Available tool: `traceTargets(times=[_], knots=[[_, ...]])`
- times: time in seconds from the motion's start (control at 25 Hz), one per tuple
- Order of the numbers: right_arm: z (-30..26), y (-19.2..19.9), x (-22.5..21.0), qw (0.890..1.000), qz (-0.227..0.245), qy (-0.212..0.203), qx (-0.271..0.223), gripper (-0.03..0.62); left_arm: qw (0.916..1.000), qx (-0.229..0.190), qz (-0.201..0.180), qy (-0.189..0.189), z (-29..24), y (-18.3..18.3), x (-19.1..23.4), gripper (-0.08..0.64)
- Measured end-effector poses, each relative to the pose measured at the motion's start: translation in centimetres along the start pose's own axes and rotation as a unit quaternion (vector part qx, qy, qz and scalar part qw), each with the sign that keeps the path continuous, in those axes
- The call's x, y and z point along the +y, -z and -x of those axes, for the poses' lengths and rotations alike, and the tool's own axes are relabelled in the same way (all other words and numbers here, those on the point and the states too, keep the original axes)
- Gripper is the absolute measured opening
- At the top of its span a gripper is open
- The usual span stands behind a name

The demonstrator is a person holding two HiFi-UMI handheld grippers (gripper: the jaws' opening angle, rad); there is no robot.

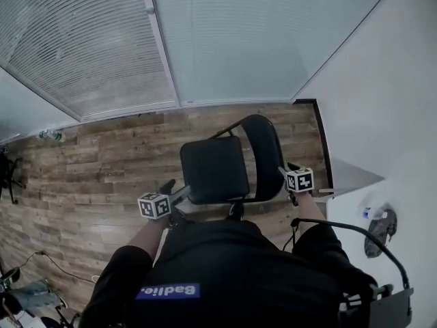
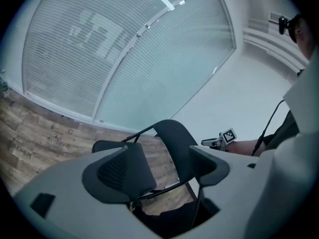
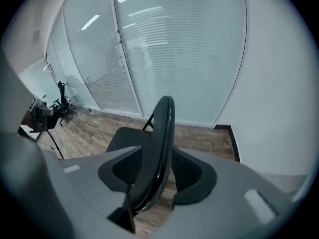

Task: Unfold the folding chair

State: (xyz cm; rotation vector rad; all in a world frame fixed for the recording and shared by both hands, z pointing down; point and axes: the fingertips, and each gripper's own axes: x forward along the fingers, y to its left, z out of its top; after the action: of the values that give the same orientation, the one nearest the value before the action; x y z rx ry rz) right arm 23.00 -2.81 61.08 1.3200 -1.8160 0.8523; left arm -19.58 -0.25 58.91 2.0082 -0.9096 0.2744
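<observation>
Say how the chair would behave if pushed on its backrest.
Chair likely stiff: thin dark metal frame. Probably light, so may slide on the wood floor. Tall backrest pushed high might tip it.

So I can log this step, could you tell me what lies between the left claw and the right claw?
The chair's seat lies between the left claw and the right claw; the head view shows it.

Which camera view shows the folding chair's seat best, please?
The head view: the seat shows whole from above. The left gripper view hides most of it behind a jaw; the right gripper view shows part, beside the edge-on backrest.
</observation>
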Motion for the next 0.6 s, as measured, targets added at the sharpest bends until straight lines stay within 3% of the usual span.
traceTargets(times=[0.12, 0.24, 0.44, 0.6], knots=[[2.6, -0.7, 4.1, 0.999, 0.024, -0.017, -0.041, 0.171, 0.9989, -0.036, -0.027, 0.017, 1.4, -1.7, -3.3, 0.367], [3.6, -1.0, 11.3, 0.993, 0.060, -0.078, -0.069, 0.155, 0.9952, -0.062, -0.069, 0.030, 2.5, -3.4, -6.8, 0.366], [4.6, -4.8, 22.1, 0.969, 0.118, -0.178, -0.122, 0.119, 0.9850, -0.091, -0.138, 0.051, 2.9, -7.3, -11.1, 0.364], [7.6, -9.5, 26.8, 0.946, 0.137, -0.233, -0.178, 0.097, 0.9732, -0.111, -0.187, 0.076, 3.4, -10.1, -15.5, 0.308]])
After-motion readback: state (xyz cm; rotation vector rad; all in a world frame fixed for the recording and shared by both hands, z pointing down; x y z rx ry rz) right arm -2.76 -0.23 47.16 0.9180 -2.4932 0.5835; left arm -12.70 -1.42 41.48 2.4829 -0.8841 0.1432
